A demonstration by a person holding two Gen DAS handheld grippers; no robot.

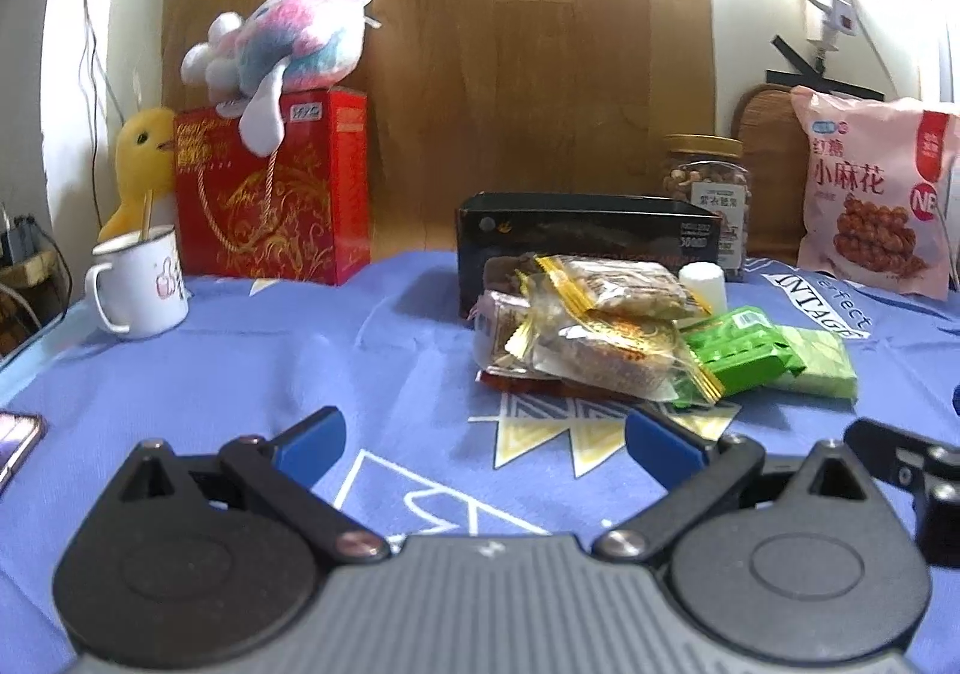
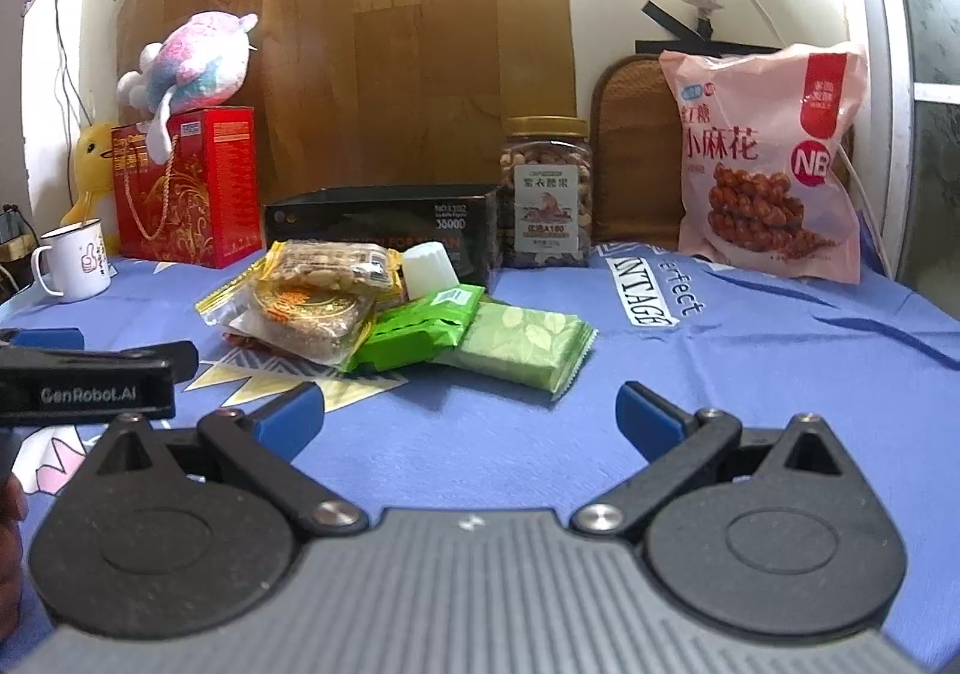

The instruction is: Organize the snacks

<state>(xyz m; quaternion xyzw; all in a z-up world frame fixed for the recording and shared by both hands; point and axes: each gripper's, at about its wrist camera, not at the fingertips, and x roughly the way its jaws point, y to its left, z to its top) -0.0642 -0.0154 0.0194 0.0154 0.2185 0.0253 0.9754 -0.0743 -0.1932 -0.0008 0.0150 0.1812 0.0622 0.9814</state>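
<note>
A heap of wrapped snacks (image 1: 606, 338) lies on the blue cloth in front of an open black box (image 1: 588, 230). It holds gold-edged clear packs (image 2: 306, 308), a bright green pack (image 2: 420, 332), a pale green leaf-print pack (image 2: 519, 344) and a small white cup-shaped item (image 2: 429, 266). My left gripper (image 1: 485, 437) is open and empty, just short of the heap. My right gripper (image 2: 471, 413) is also open and empty, near the pale green pack. The left gripper's body (image 2: 84, 374) shows at the left of the right wrist view.
Along the back stand a nut jar (image 2: 547, 194), a pink snack bag (image 2: 768, 158), a red gift box (image 1: 270, 188) with a plush toy (image 1: 282, 38) on top, a yellow plush duck (image 1: 141, 164) and a white mug (image 1: 141, 284). A phone (image 1: 15, 440) lies at the left edge.
</note>
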